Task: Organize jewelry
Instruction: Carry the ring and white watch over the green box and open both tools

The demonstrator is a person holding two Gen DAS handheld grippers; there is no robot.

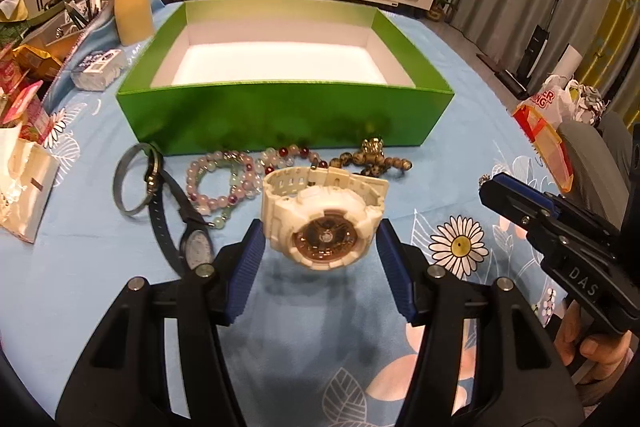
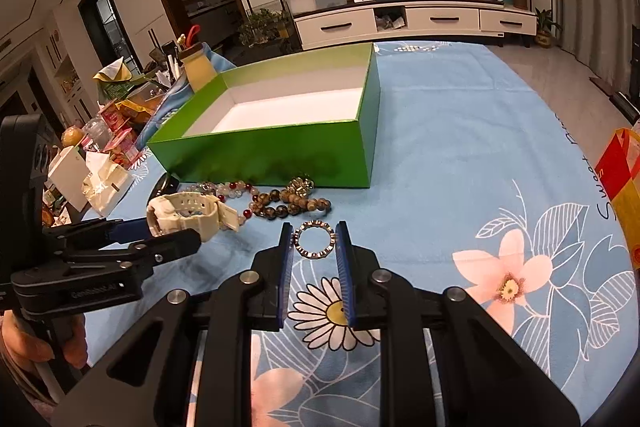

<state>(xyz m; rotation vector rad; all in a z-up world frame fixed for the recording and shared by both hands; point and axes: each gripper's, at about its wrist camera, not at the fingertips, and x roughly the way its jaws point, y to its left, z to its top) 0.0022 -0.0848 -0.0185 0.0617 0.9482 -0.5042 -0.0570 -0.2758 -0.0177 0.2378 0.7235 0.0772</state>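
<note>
My left gripper (image 1: 320,231) is shut on a white watch (image 1: 320,215), pads on both sides of its case, and holds it just above the blue cloth; the watch also shows in the right wrist view (image 2: 188,211). My right gripper (image 2: 314,239) is shut on a small beaded metal bracelet (image 2: 314,239) that rests on the cloth. An empty green box (image 1: 280,115) stands behind. In front of it lie pastel bead bracelets (image 1: 224,179), a brown bead bracelet (image 1: 372,159), a black watch (image 1: 188,227) and a grey bangle (image 1: 128,183).
Clutter stands along the left edge: a yellow bottle (image 1: 132,7), a small pack (image 1: 96,69) and snack packets (image 1: 24,107). A red and orange bag (image 1: 548,143) sits at the right. The flowered cloth (image 2: 460,187) stretches right of the box.
</note>
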